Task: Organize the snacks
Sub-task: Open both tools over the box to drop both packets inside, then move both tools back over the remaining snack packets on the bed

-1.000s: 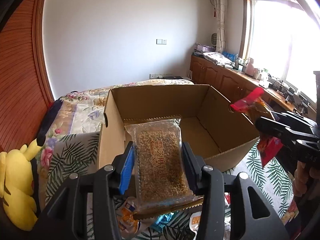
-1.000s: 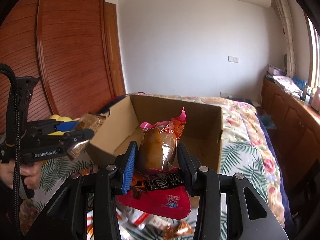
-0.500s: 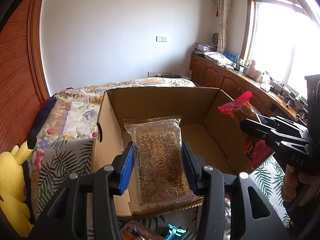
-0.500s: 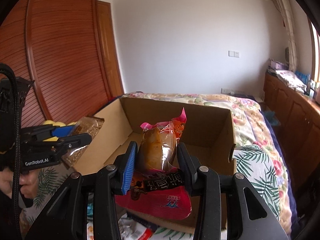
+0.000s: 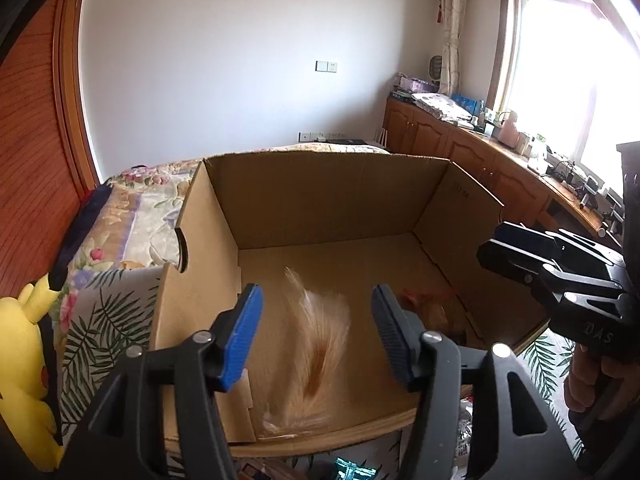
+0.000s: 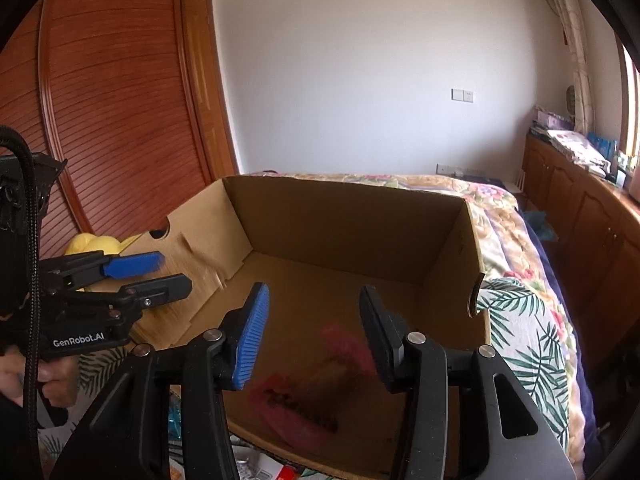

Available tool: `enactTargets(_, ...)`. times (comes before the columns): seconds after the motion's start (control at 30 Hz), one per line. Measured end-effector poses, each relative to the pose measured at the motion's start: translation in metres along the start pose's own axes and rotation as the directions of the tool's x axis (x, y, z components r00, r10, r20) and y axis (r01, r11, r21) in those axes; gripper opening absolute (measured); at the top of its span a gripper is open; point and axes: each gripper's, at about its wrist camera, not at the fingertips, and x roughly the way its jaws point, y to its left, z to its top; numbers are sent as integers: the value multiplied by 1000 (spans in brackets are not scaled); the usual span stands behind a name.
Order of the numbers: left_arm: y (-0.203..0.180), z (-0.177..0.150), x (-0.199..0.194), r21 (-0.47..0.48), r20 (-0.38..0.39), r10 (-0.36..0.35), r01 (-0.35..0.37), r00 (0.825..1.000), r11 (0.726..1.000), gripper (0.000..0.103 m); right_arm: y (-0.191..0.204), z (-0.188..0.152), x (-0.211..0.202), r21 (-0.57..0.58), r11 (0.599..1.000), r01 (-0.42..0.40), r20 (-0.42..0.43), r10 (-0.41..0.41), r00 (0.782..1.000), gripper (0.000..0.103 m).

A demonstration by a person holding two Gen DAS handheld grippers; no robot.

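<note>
Left wrist view: left gripper [image 5: 316, 334] wide open, empty, above cardboard box [image 5: 320, 196]; grain packet [image 5: 316, 356] blurred inside box near front edge.
Right wrist view: right gripper [image 6: 314, 338] wide open, empty; red packet [image 6: 304, 396] blurred inside box near front edge.

Left gripper [image 5: 316, 328] fingers spread, empty. Blurred tan snack packet [image 5: 316, 352] between them, over cardboard box [image 5: 320, 196] floor. Right gripper [image 5: 520, 256] at 3 o'clock.

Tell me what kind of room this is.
Most likely a home bedroom. A bed with a floral quilt sits behind the cardboard box, a yellow plush toy lies beside it, and wooden cabinets run under a curtained window.
</note>
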Motion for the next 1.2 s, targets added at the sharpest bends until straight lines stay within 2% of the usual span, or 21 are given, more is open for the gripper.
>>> enactTargets(0.17, -3, -2, -15, 9, 14, 5, -5, 1000, 1000, 64, 0, -1, -13, 2, 1000, 1, 17, -1, 1000, 48)
enactTargets(0.33, -9, -12, -42, 18, 40, -6, 5, 999, 1000, 69, 11, -16, -47, -2, 1000, -7, 39, 7, 999, 48)
enactTargets(0.5, -21, -31, -74, 45, 63, -12, 10, 998, 999, 72, 26, -39, -78, 6, 1000, -15, 52, 15, 999, 48)
enactTargets(0.7, -26, -62, -96, 44, 51, -39, 37, 998, 998, 72, 36, -67, -100, 33, 999, -13, 44, 11, 999, 48)
enactTargets(1.03, -35, -109, -110, 73, 27, -27, 25, 999, 997, 72, 52, -107, -106, 62, 998, -13, 7, 12, 1000, 50)
enactTargets(1.2, -32, -131, -114, 50, 15, -49, 49, 999, 998, 72, 59, -127, -106, 85, 996, -14, -18, 15, 1000, 57)
